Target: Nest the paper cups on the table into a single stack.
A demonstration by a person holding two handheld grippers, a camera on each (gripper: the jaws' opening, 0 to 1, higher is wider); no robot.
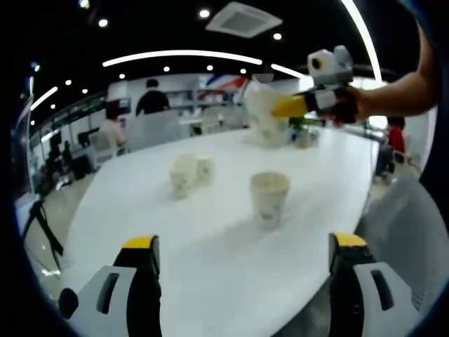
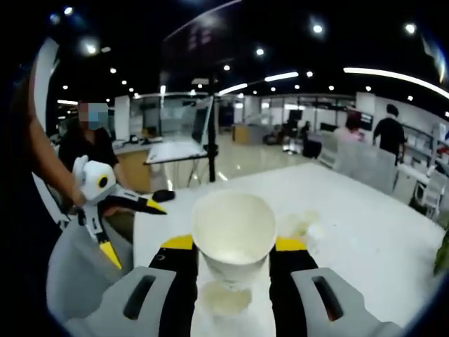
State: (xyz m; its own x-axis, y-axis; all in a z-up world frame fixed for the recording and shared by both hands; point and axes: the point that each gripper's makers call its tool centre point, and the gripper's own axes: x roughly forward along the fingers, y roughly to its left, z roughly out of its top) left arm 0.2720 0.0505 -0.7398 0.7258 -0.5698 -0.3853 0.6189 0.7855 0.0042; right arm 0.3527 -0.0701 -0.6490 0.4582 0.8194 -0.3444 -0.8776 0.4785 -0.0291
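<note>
The right gripper (image 2: 235, 256) clamps a white paper cup (image 2: 233, 235) between its jaws, raised above the white table (image 2: 365, 239); in the left gripper view this cup (image 1: 263, 112) hangs over the table's far end. The left gripper (image 1: 242, 256) hovers with jaws spread wide, holding nothing. On the table stand a single paper cup (image 1: 269, 197) and, just beyond it, two cups (image 1: 188, 173) touching.

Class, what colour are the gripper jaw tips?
Yellow, clearest in the left gripper view on the left gripper.
</note>
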